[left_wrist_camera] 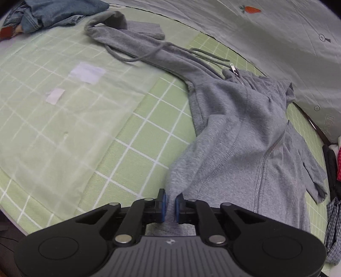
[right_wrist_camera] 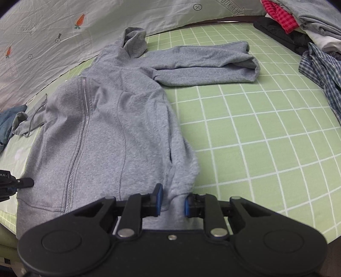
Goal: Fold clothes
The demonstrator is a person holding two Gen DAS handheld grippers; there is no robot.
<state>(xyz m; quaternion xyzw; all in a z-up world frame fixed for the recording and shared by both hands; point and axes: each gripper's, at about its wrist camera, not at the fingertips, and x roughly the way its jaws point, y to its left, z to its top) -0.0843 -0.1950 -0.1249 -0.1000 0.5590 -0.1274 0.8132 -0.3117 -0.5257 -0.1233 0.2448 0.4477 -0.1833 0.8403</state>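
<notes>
We have a grey fleece zip-up hoodie (right_wrist_camera: 110, 119) lying lengthwise away from us on a green checked bedsheet (right_wrist_camera: 255, 127). Our left gripper (left_wrist_camera: 170, 205) and right gripper (right_wrist_camera: 172, 202) each pinch a hem corner, jaws narrow on cloth. One grey sleeve (right_wrist_camera: 204, 64) stretches sideways; piled clothes (right_wrist_camera: 302, 23) sit well clear.

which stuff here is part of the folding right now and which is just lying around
In the job:
- grey zip hoodie
- left gripper, shut on its hem
- right gripper, shut on its hem

Lying about:
- denim garment
- plaid shirt
- clothes pile
- carrot-print sheet
</notes>
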